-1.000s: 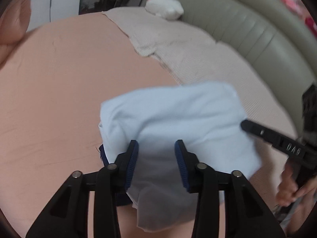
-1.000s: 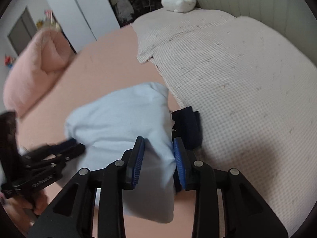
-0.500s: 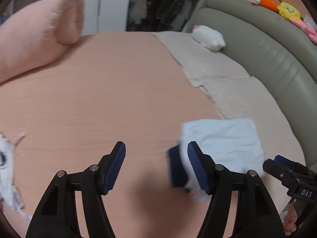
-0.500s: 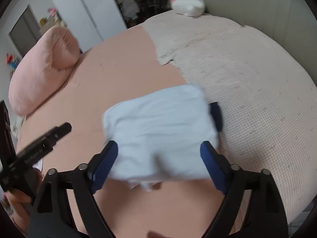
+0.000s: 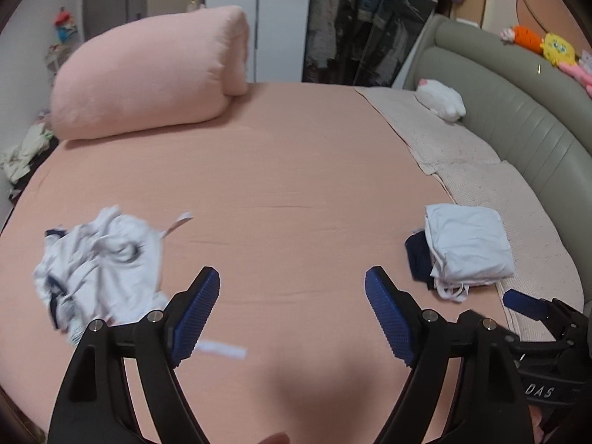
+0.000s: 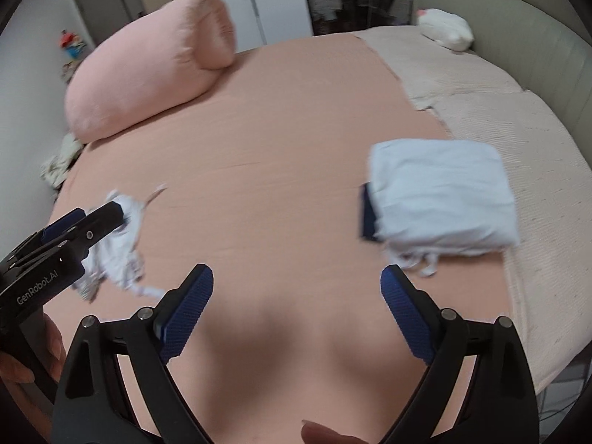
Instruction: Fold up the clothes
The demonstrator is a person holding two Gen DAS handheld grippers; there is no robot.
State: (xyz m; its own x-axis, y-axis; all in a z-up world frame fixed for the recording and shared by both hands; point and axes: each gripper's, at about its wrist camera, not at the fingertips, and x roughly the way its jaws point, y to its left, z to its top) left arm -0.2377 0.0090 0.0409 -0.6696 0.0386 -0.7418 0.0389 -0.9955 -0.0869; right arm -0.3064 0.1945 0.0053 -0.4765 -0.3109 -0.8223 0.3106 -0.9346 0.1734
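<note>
Dark garment mostly hidden under folded pale-blue cloth; crumpled white clothing motion-blurred.

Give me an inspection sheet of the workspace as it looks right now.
Surface: bed with pink sheet; beige blanket along its right side.
Job's things: folded shirt stacked on a navy garment; crumpled garment lies unfolded.
Clutter: rolled quilt, white plush.
Grippers: left hand-held gripper open, empty; right hand-held gripper open, empty.
Cables: nothing seen.
Surroundings: grey headboard, wardrobe, clothes pile off the bed.
</note>
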